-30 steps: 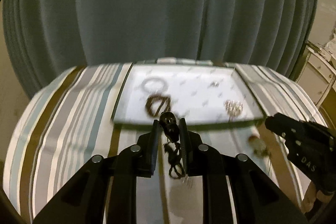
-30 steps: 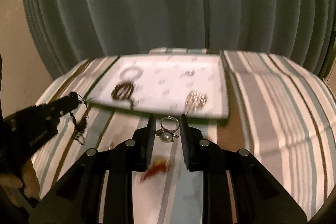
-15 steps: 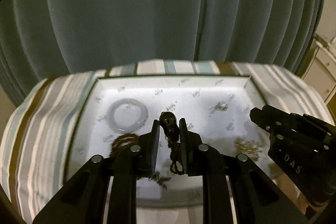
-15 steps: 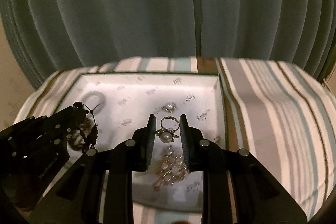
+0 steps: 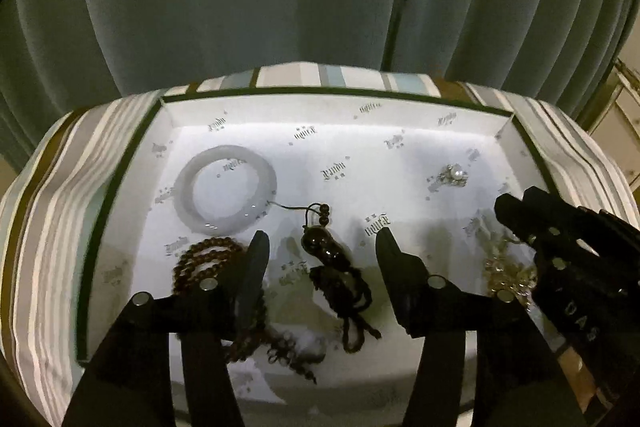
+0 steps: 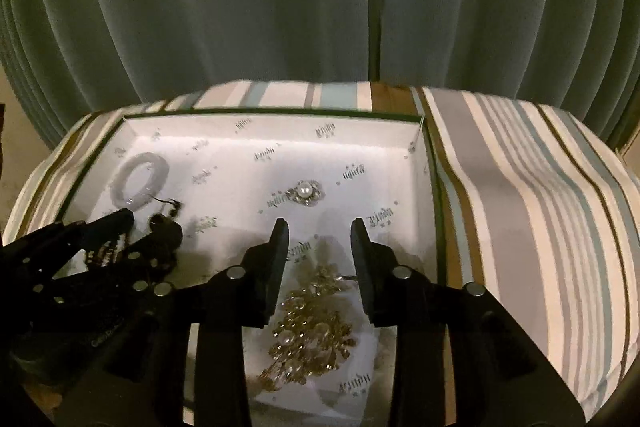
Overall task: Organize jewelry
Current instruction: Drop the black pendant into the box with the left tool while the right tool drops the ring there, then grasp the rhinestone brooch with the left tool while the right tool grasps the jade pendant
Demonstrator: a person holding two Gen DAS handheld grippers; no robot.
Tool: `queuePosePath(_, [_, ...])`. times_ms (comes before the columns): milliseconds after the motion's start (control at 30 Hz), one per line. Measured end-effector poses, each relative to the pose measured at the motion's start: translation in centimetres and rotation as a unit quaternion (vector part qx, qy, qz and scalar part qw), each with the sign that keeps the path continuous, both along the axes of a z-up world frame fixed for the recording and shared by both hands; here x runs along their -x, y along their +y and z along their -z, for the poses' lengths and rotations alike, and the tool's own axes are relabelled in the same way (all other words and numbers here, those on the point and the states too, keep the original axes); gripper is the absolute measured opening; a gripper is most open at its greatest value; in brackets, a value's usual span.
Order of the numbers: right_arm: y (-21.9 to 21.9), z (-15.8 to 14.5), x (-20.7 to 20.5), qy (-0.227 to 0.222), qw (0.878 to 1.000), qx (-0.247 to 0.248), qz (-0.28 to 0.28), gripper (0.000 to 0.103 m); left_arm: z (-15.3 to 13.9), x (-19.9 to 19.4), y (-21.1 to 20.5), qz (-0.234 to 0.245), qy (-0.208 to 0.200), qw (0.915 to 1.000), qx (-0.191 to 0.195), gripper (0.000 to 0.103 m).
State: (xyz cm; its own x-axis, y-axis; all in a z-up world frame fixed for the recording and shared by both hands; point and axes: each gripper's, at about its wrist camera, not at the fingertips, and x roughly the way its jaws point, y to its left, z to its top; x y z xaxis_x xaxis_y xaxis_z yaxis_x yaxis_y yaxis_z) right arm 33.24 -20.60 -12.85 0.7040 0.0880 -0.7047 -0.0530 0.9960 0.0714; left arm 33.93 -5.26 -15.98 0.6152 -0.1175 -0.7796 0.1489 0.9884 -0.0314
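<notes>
Both grippers have come forward over the box since a second ago, when they hung short of its near edge with the pieces pinched; now both pieces lie inside it.

I've got my left gripper [image 5: 320, 247] angled down over the near-left part of the box [image 5: 332, 97], jaws opening, pads clear of everything. Between them on the floor of the box lies the dark pendant [image 5: 326, 251], not held. Its long axis runs roughly from the far side toward the near edge, thin cord and small beads at the far end, knotted tassel trailing toward me. The cord's tip reaches the white bangle [image 5: 226, 183], which lies flat near the far-left corner. A string of brown beads [image 5: 208, 263] sits just left of the pendant, partly hidden under my left finger.

My right gripper [image 6: 318, 241] points down over the near-right part, jaws also opening, nothing pressed between the pads. Below the gap sits a heap of gold jewellery [image 6: 310, 335]; I think the ring I carried lies at its far end, but I can't pick it out cleanly. A pearl brooch [image 6: 306, 191] rests further in, toward the far-right corner.

Each gripper shows in the other's camera, side by side, close but apart. The box sits on a striped cloth [image 6: 520, 207], with a green curtain [image 6: 320, 7] hanging behind its far edge.
</notes>
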Motion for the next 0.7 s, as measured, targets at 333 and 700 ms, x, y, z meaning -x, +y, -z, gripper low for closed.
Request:
queuePosePath(333, [-0.6, -2.9, 6.3, -0.016, 1.000, 0.002, -0.001, 0.039, -3.4, 6.2, 2.3, 0.003, -0.029, 0.9994, 0.018, 0.059])
queuePosePath(700, [-0.1, 1.9, 13.6, 0.026, 0.999, 0.015, 0.010, 0.039, -1.6, 14.9, 4.8, -0.014, -0.026, 0.9992, 0.025, 0.061])
